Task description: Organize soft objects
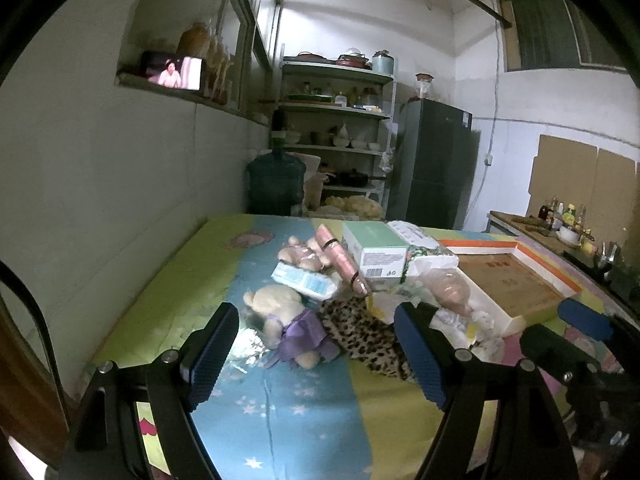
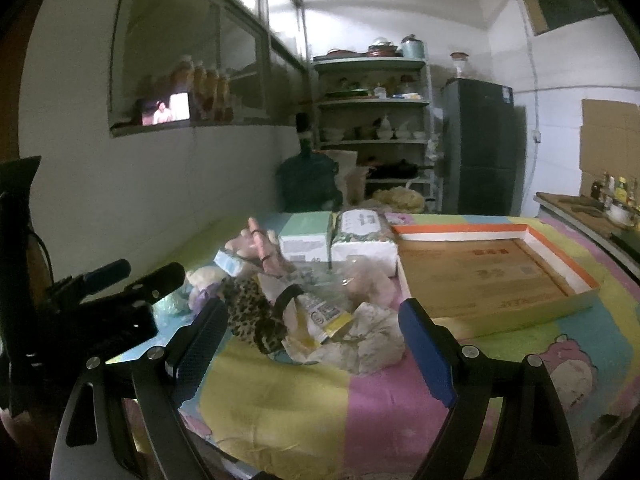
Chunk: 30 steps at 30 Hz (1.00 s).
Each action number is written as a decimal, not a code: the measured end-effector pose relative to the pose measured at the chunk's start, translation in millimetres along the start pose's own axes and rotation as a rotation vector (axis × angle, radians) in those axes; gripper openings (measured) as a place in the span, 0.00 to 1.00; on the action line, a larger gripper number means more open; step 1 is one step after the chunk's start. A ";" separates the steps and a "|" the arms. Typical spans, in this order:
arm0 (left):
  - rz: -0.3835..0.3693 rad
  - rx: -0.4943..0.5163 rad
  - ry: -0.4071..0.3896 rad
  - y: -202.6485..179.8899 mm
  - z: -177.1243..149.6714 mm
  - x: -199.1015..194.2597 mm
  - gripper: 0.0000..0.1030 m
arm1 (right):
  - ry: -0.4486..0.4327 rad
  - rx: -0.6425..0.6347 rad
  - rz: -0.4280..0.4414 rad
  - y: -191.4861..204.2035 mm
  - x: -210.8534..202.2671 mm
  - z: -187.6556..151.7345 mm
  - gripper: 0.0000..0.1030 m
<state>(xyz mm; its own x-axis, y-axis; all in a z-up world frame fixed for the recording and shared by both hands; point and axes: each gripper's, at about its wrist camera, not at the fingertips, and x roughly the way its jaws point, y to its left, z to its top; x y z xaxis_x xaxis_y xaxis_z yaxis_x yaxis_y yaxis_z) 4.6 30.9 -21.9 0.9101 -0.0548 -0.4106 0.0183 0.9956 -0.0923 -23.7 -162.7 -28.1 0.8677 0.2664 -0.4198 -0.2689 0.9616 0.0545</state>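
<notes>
Your left tongs [image 1: 320, 354] stand wide open with nothing between the pads, low over the desk [image 1: 280, 420] and its bright cartoon-print cloth. Just ahead of them lies a cream teddy bear [image 1: 282, 318] in a purple dress, touching a leopard-print cloth [image 1: 366, 334] on its right. Behind the bear sit a pale blue tissue pack [image 1: 306, 280], a pink rolled item [image 1: 344, 266] bound with black bands, and a mint-green box [image 1: 376, 250]. Your right tongs [image 2: 310, 346] are also spread open and empty, facing crumpled white wrapping [image 2: 368, 340] and the same leopard-print cloth [image 2: 252, 316]. To the right of the pile rests a shallow cardboard tray [image 2: 576, 276] with an orange rim, holding none of the soft things.
</notes>
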 end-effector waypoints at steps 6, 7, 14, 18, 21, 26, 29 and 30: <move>0.002 -0.043 0.004 33.5 -8.3 5.6 0.78 | 0.043 -0.108 0.098 8.0 31.1 6.9 0.83; 0.004 -0.045 0.004 35.8 -8.3 6.6 0.78 | 0.056 -0.144 0.119 10.6 39.1 9.7 0.79; -0.028 -0.014 0.033 46.7 -11.9 17.6 0.78 | 0.193 -0.375 0.193 19.4 102.4 21.7 0.68; -0.053 -0.030 0.059 56.2 -12.0 27.9 0.78 | 0.242 -0.405 0.195 12.8 122.2 22.7 0.64; -0.050 -0.040 0.086 64.9 -13.6 37.6 0.78 | 0.282 -0.414 0.198 11.2 135.8 20.3 0.52; -0.033 -0.059 0.122 75.9 -16.4 54.1 0.78 | 0.318 -0.348 0.242 2.3 145.3 18.8 0.37; -0.035 -0.076 0.129 81.6 -13.6 64.1 0.78 | 0.311 -0.311 0.250 -1.7 145.4 20.3 0.37; -0.034 -0.077 0.132 82.6 -13.3 67.5 0.78 | 0.309 -0.299 0.251 -2.6 145.3 20.8 0.37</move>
<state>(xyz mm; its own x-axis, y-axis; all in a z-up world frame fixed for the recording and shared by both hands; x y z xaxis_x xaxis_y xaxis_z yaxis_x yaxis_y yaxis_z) 61.9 108.5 -69.3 0.8470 -0.1029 -0.5216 0.0115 0.9844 -0.1754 111.8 -125.2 -70.5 0.6080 0.4120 -0.6786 -0.6012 0.7972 -0.0547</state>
